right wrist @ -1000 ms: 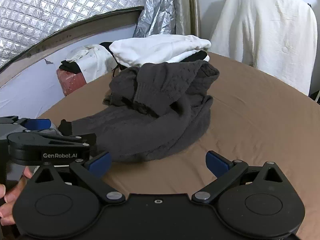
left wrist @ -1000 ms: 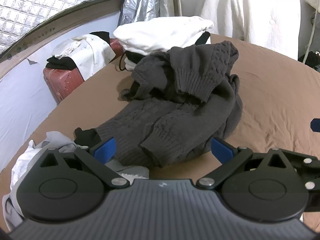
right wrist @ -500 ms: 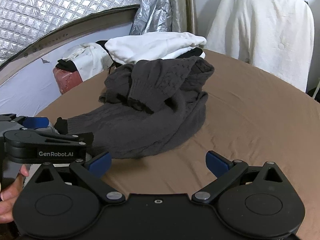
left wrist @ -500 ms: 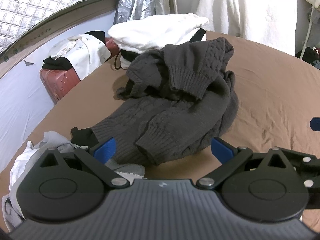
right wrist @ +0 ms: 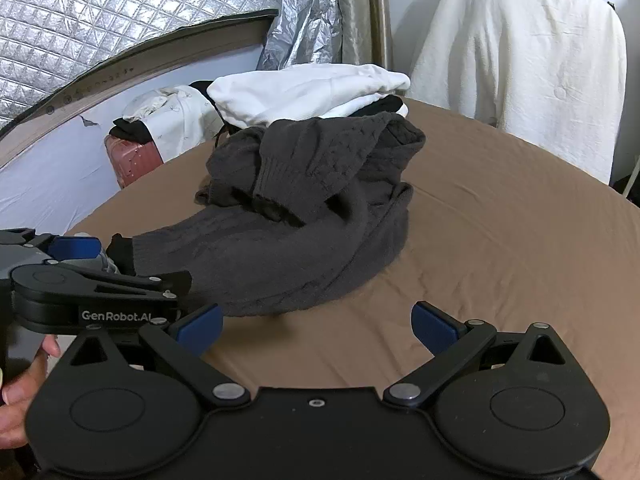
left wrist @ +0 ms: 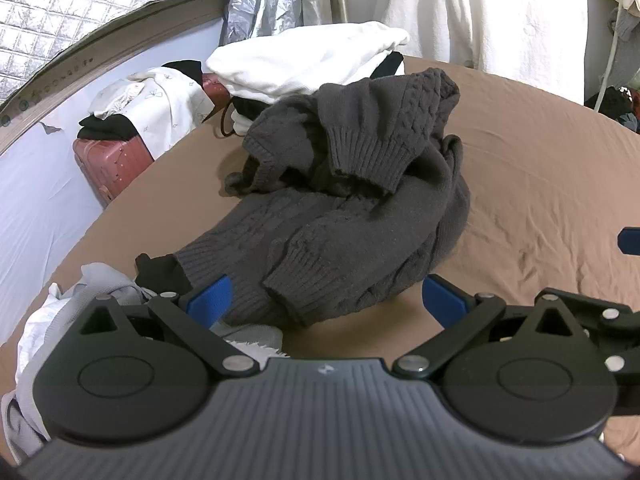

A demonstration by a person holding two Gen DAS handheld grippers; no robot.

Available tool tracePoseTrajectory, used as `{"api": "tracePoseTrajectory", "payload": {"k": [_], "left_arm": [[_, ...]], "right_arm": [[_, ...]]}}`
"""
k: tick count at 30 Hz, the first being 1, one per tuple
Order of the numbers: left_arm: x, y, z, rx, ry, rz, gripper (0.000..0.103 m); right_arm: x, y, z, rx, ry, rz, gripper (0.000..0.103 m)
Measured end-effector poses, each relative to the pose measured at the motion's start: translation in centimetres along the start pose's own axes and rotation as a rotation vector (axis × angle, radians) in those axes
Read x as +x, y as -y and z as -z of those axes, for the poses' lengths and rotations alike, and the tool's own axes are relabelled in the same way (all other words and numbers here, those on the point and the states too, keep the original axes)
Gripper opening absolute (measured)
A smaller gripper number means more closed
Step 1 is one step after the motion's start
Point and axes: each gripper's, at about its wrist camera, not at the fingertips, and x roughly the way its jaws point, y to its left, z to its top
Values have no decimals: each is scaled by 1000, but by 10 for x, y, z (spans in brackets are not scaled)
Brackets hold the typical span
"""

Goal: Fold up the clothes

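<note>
Ahead of the wide-spread, empty left gripper [left wrist: 326,300] and right gripper [right wrist: 316,322], a dark grey cable-knit sweater [left wrist: 352,216] lies crumpled, ribbed cuffs showing.

Left tool [left wrist: 326,300] and right tool [right wrist: 316,324] side by side, both spread wide, nothing held.

Crumpled dark grey sweater [left wrist: 340,216] on brown bedsheet [left wrist: 540,168], left gripper [left wrist: 326,300] spread wide
</note>
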Motion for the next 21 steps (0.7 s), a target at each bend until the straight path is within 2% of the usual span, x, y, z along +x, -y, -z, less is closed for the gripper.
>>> {"api": "tracePoseTrajectory", "payload": {"k": [8, 12, 17, 21], "left_arm": [[2, -1, 0, 8, -1, 14, 103], [10, -4, 0, 1, -18, 3, 103], [26, -26, -13, -54, -53, -27, 103], [54, -37, -51, -173, -86, 27, 103]], "right_arm": [[2, 0, 2, -4, -6, 2, 102], [8, 1, 5, -16, -3, -39, 102], [26, 19, -10, 6, 44, -172, 102], [65, 55, -33, 187, 40, -364, 102]]}}
